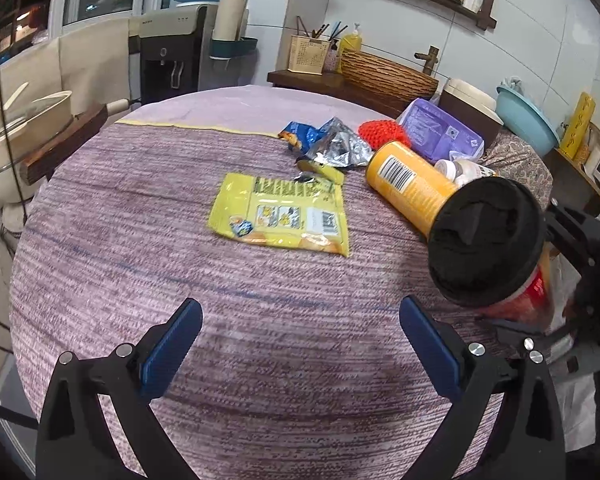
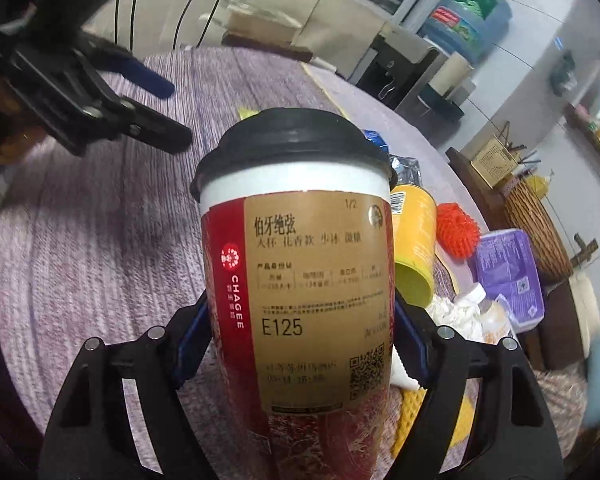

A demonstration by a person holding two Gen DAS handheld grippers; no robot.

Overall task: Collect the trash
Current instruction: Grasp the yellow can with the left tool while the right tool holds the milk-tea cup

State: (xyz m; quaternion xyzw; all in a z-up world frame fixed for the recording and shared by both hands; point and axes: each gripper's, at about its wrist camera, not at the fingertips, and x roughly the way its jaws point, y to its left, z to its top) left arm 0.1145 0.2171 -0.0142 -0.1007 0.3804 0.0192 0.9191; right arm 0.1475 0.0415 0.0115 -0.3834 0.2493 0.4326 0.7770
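Note:
A tall paper cup (image 2: 300,280) with a black lid, red body and gold label stands upright between the blue pads of my right gripper (image 2: 300,304), which press on both its sides. In the left wrist view the same cup (image 1: 484,240) is at the right edge of the table. My left gripper (image 1: 300,308) hangs open and empty over the purple tablecloth (image 1: 140,260). Ahead of it lie a flat yellow snack packet (image 1: 280,212), crumpled blue and silver wrappers (image 1: 328,144) and a yellow canister (image 1: 412,184) on its side. The left gripper (image 2: 172,110) also shows at upper left in the right wrist view.
A red-orange foam net (image 1: 384,132), a purple pack (image 1: 440,128) and white crumpled tissue (image 2: 460,312) lie near the canister. Behind the table stand a water dispenser (image 1: 172,52), a wicker basket (image 1: 388,72) and a blue basin (image 1: 528,116). A lidded pot (image 1: 20,128) sits at left.

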